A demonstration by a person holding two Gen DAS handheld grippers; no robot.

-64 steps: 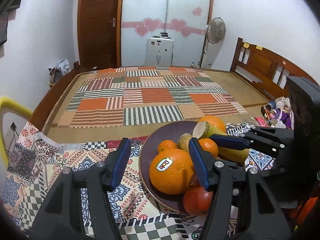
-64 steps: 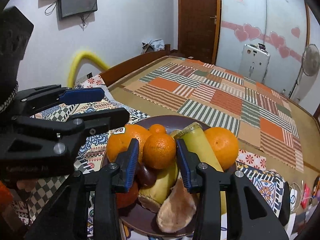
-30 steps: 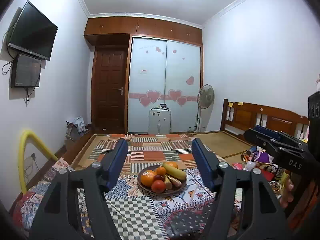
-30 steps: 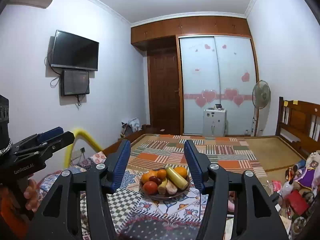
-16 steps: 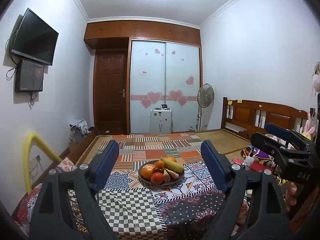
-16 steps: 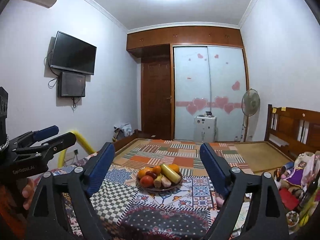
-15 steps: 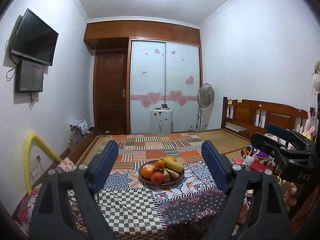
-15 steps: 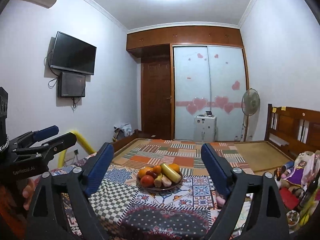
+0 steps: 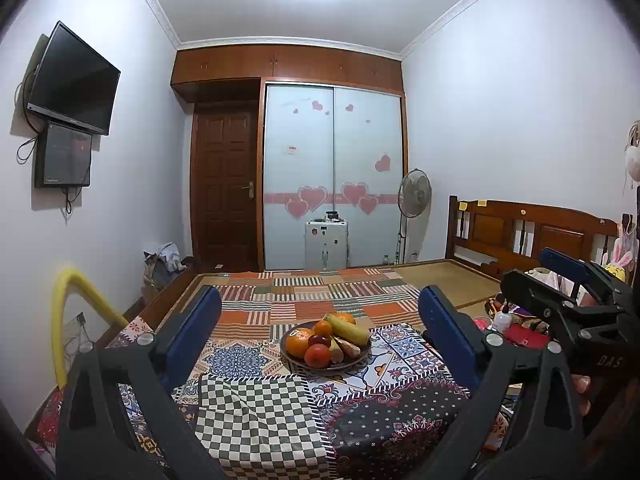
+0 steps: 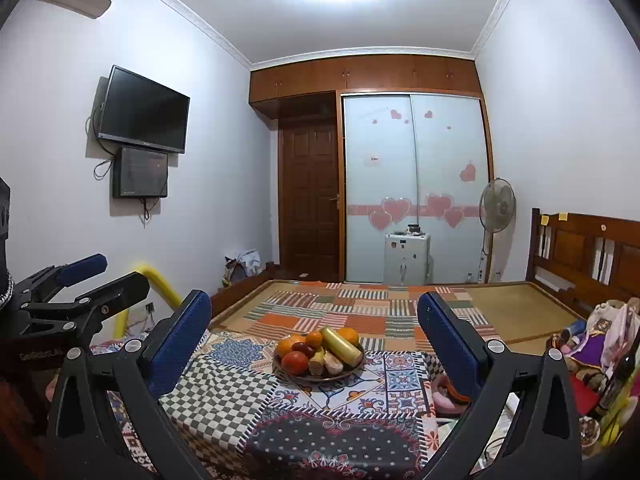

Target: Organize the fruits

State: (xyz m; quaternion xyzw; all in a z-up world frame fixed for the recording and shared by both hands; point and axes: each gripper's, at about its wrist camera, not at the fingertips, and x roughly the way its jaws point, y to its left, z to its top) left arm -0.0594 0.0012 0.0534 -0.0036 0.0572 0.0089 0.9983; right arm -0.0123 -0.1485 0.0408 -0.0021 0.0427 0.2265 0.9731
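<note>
We see two grippers, each with two blue-padded fingers. The left gripper (image 9: 320, 330) has its jaws spread wide with nothing between them and nothing touching the pads; the right gripper (image 10: 314, 330) is spread just as wide and likewise carries nothing. In the left wrist view the right gripper shows at the right edge, and in the right wrist view the left one shows at the left edge.

Beyond the fingertips, well apart from both pairs of jaws, we count one brown bowl (image 9: 325, 365) on the patchwork tablecloth (image 9: 256, 420). In both views it sits framed in the gap between the fingers, farther off than the tips and about centred.

In the bowl we count one big orange with a sticker (image 9: 300, 340) at the near left, one red fruit (image 9: 317, 355) at the near edge, two smaller oranges (image 9: 322, 328) at the far side, one dark plum (image 10: 304, 348) in the middle, and one long yellow-green fruit (image 10: 341, 346) lying across the right side. Pale pieces at the near right are too small for us to count.

Farther out we see one bed mat (image 9: 304, 300), one fan (image 9: 414, 194) and one television (image 10: 142, 110)
</note>
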